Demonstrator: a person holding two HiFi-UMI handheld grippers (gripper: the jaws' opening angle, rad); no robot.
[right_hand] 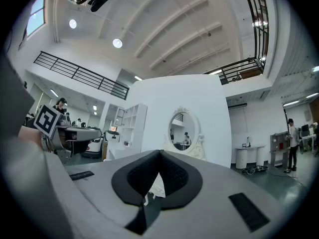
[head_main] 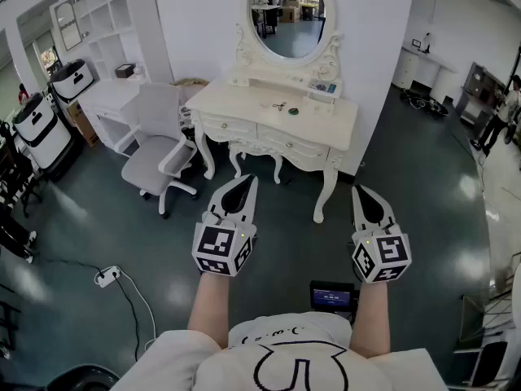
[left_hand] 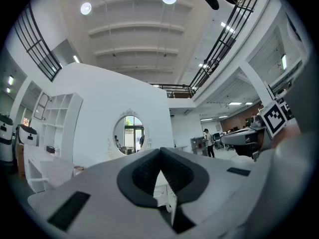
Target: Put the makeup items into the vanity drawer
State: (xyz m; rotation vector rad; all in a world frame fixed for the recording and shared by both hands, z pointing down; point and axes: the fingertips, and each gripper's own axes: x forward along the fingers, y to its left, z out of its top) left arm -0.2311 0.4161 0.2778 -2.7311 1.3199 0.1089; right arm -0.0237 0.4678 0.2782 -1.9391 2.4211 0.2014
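Head view: left gripper (head_main: 247, 181), right gripper (head_main: 361, 191) both closed, empty, makeup items (head_main: 286, 107) well beyond them.

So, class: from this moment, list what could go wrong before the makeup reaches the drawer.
The vanity drawers look closed, and the left hand-held gripper and right hand-held gripper are both shut, so pulling one open may be fumbled. The office chair stands close beside the vanity and could be bumped.
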